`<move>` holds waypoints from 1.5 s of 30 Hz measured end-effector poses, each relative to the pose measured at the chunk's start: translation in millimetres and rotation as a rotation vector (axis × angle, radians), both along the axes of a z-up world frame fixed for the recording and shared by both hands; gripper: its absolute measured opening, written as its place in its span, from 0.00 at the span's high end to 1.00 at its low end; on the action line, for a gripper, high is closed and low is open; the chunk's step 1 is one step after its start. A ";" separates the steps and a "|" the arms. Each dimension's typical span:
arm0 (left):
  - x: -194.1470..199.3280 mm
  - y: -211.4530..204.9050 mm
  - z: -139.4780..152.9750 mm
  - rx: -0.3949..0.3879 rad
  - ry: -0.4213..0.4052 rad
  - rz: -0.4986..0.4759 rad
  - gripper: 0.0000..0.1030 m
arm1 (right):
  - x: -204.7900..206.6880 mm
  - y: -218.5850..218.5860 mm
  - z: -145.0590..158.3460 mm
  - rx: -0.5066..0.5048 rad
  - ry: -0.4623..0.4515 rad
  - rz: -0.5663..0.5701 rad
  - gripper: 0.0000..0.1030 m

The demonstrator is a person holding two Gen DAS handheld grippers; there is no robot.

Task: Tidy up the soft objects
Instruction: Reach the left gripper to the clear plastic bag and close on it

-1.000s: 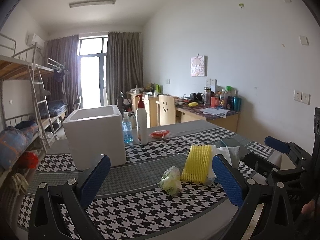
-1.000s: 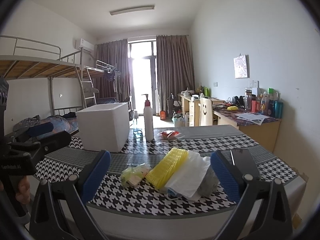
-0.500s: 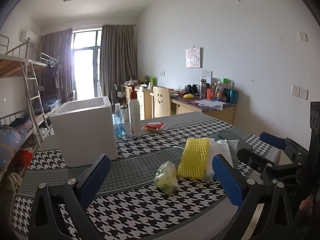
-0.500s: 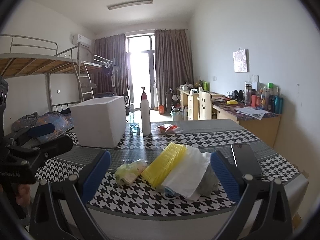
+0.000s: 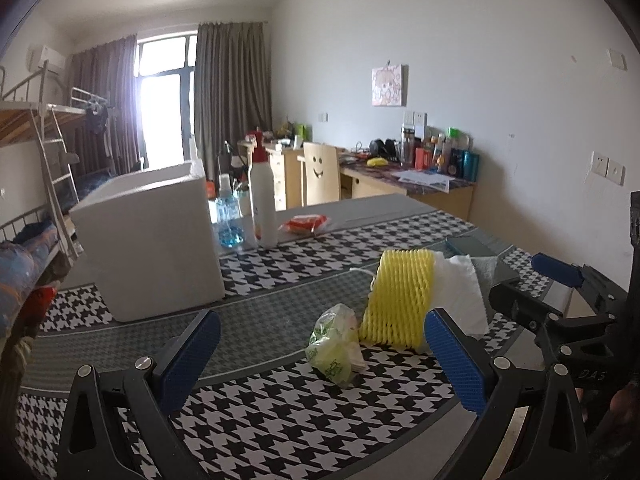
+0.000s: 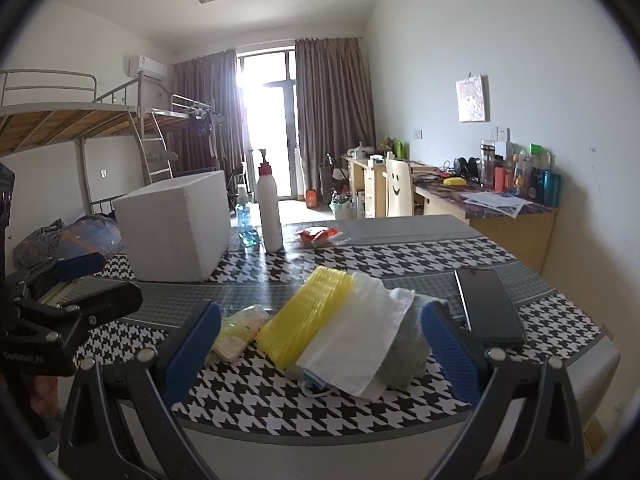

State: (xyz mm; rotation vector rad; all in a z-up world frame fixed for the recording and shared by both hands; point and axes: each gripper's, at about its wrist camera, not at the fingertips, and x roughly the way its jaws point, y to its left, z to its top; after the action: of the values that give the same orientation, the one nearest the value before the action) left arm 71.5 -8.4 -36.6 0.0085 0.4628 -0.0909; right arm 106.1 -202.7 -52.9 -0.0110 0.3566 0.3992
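Hovering low over the near edge of the desk [image 5: 280,432], the left gripper [image 5: 320,356] has its blue pads spread wide with nothing between them, and the right gripper [image 6: 320,356] stands the same way, wide apart and empty. Each shows at the edge of the other's view, so the two are side by side, both short of the pile.

Just ahead of the left gripper lies a small crumpled green plastic bag [image 5: 334,346], loose on the houndstooth cloth. Touching its far side is the yellow foam net sleeve [image 5: 400,300], and against that a white tissue sheet [image 6: 360,344] draped over a grey cloth [image 6: 408,356]. A bit of blue peeks from under the tissue; it may be a face mask, though too little shows to be sure. A dark phone [image 6: 490,308] lies flat just beside the pile on the right.

All of these should be very light and limp. The bag will likely crush and slip, so pinching a bunched fold near its middle seems best. The foam sleeve is springy and should grip well across its short width. The tissue could tear or drag its neighbours along, so a gentle pinch at a free corner looks safer.

Further back stands a white foam box [image 5: 152,240], open-topped, a likely place for them, with a pump bottle [image 5: 263,204] beside it.
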 end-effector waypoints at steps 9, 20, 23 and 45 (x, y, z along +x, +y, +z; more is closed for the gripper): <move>26.0 -5.4 -16.0 0.035 0.073 -0.004 0.01 | 16.3 -5.2 -7.3 -0.008 0.052 -0.024 0.01; 49.9 -16.0 -31.4 0.031 0.149 -0.040 0.01 | 30.4 -9.8 -14.9 -0.009 0.092 -0.039 0.02; 55.6 -17.9 -36.1 0.033 0.170 -0.044 0.02 | 35.0 -12.5 -16.1 -0.008 0.098 -0.043 0.02; 86.1 -24.0 -62.9 0.034 0.325 -0.069 0.33 | 57.5 -23.0 -28.3 0.019 0.163 -0.050 0.02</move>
State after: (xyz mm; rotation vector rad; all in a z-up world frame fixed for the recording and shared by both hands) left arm 157.6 -32.4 -99.5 0.0439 0.7892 -0.1528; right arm 163.6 -225.7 -81.2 0.0497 0.5128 0.3545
